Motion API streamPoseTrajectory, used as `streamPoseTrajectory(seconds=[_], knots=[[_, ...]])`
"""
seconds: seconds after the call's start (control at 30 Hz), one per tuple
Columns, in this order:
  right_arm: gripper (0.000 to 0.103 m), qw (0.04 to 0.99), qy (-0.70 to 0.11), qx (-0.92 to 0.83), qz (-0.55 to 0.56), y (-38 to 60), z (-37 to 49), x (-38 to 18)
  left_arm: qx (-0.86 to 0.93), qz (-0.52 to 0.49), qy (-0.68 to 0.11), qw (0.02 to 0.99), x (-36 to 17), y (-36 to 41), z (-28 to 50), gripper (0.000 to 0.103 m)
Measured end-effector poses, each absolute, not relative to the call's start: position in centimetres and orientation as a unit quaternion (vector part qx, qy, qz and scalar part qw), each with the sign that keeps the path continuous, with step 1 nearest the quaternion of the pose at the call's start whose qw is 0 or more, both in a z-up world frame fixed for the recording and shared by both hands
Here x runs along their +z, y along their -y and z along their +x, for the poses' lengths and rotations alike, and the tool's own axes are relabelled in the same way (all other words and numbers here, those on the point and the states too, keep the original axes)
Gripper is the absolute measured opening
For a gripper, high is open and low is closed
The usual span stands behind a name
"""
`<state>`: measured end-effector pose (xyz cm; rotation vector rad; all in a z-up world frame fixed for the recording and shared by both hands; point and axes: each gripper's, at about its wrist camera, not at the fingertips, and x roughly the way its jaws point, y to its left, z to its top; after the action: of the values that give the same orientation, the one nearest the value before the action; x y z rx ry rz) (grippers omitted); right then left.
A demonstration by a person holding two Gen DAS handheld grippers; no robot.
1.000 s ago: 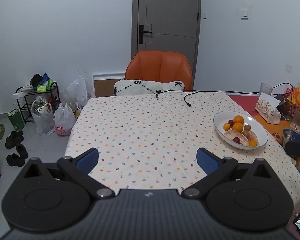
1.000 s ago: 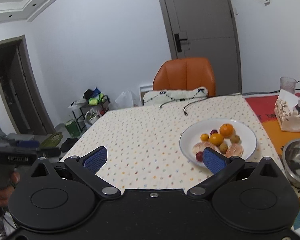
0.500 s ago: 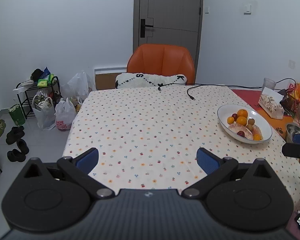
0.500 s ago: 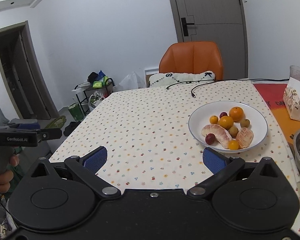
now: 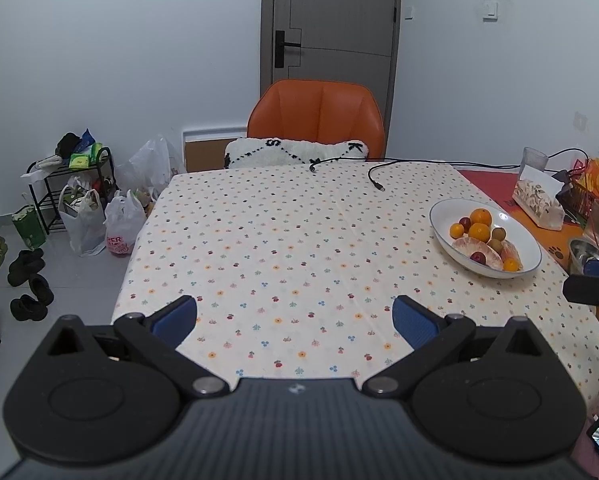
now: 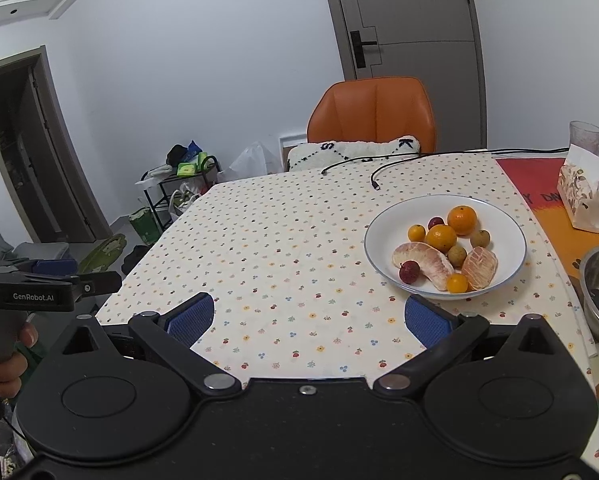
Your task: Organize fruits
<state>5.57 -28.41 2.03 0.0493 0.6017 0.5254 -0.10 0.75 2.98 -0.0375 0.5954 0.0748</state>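
- Currently my left gripper [image 5: 294, 319] hovers above the near edge of the desk [image 5: 283, 248], its blue fingers [image 5: 176, 317] spread wide with nothing between them.
- My right gripper [image 6: 309, 319] is likewise wide apart and empty, just short of the white plate [image 6: 383, 229].
- That plate sits on the right side of the dotted tablecloth and holds the fruits: oranges [image 6: 462, 220], small kumquats [image 6: 416, 233], two peeled pomelo segments [image 6: 426, 259], brown longans [image 6: 457, 255] and red lychees [image 6: 409, 271].
- A steel bowl [image 6: 598, 280] rests further right, near a tissue pack [image 6: 585, 196].
- An orange chair [image 5: 316, 114] stands at the far end.
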Motion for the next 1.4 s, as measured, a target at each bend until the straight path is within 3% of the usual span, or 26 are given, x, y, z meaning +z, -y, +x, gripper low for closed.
streamPoseTrajectory(seconds=[1.4], knots=[[0.103, 0.921, -0.294, 0.257, 0.020, 28.31, 5.58, 1.85, 0.036, -0.019, -0.294, 0.955, 2.69, -0.59, 0.07, 0.103]])
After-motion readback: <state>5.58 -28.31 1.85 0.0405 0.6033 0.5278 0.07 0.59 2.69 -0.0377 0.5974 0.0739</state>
